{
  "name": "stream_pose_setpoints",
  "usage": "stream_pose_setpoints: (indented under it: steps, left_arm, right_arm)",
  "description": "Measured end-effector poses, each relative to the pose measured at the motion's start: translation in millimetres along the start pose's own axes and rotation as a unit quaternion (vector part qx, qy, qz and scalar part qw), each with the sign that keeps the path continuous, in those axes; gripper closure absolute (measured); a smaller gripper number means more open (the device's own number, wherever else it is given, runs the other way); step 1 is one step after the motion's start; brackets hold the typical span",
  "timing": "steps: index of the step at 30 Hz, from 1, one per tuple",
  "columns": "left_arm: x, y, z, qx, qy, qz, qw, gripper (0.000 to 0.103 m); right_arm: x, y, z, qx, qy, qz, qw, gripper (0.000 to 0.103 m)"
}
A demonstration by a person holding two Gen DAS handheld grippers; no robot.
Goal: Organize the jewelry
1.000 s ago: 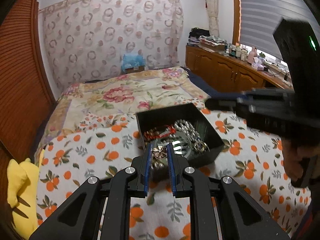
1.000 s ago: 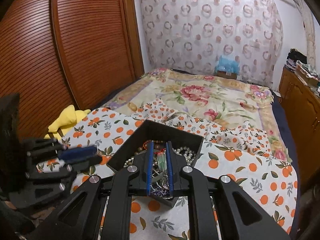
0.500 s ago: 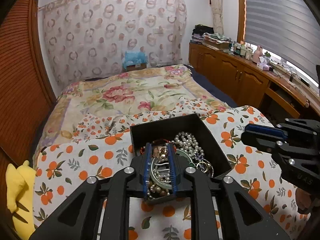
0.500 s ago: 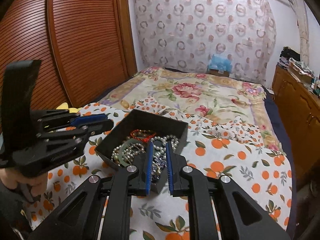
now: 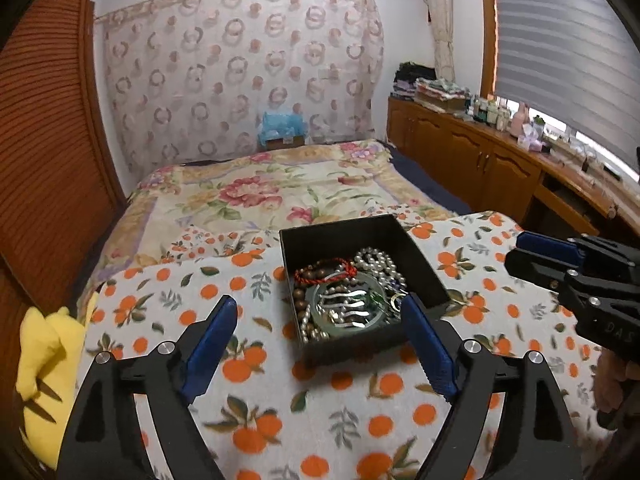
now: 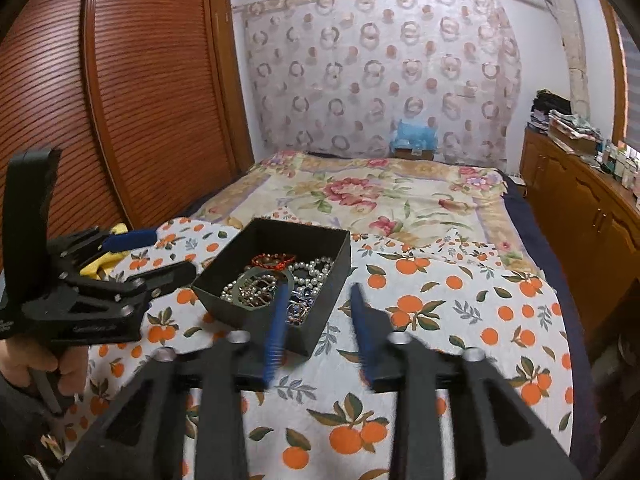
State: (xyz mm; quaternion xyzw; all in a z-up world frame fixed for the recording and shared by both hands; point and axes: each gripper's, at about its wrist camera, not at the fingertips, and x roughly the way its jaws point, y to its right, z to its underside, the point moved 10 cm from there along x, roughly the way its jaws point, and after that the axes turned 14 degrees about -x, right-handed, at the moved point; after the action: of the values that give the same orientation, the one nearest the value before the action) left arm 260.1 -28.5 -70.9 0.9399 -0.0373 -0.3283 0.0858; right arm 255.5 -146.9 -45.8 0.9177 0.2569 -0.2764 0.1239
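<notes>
My left gripper (image 5: pixel 318 320) jaws just opened wide, nothing between them; the right gripper (image 6: pixel 318 320) jaws have also been opening, part-way, empty. So I judge both pieces got dropped in. 1 open black cardboard box (image 5: pixel 362 236), centre frame on the orange-print bedspread (image 5: pixel 224 292), holds approx 1 red cord bracelet (image 5: pixel 326 268), 1 pearl strand (image 5: pixel 378 260), 1 pale green bangle (image 5: pixel 348 308), plus tangled bits I can't count.

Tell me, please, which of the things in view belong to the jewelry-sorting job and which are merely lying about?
Part of the job:
- black box on the orange-print cloth
- pearl strand
- red cord bracelet
- pale green bangle
- left gripper and right gripper, both open, holding nothing

Just lying about:
- yellow plush toy
- blue bag by the wall
- bottles on the cabinet
</notes>
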Motion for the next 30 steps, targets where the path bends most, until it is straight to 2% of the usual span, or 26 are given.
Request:
stream_pose_setpoints:
  steps: [2, 5, 7, 13, 15, 19, 30]
  left_arm:
    - [-15, 0, 2, -0.004, 0.01, 0.001, 0.9999, 0.013]
    - [-34, -3, 1, -0.011, 0.031, -0.005, 0.9994, 0.008]
    - [-45, -6, 1, -0.017, 0.037, -0.009, 0.9991, 0.008]
    - [-70, -13, 8, -0.028, 0.055, -0.025, 0.9978, 0.008]
    - [-78, -17, 11, -0.034, 0.057, -0.025, 0.9975, 0.008]
    - [-91, -22, 19, -0.039, 0.065, -0.029, 0.9967, 0.008]
    - [-105, -32, 30, -0.043, 0.076, -0.051, 0.9948, 0.008]
  right_arm:
    - [-7, 0, 1, 0.004, 0.005, 0.01, 1.0, 0.062]
    - [-19, -3, 1, 0.008, 0.014, 0.016, 1.0, 0.052]
    - [-28, -5, 1, 0.007, 0.021, 0.026, 0.999, 0.041]
    - [-51, -10, 2, 0.005, 0.041, 0.05, 0.998, 0.017]
    - [-59, -10, 4, 0.008, 0.046, 0.063, 0.997, 0.006]
    - [-70, -9, 12, 0.017, 0.047, 0.081, 0.995, 0.003]
    - [-81, -4, 26, 0.035, 0.053, 0.087, 0.994, 0.002]
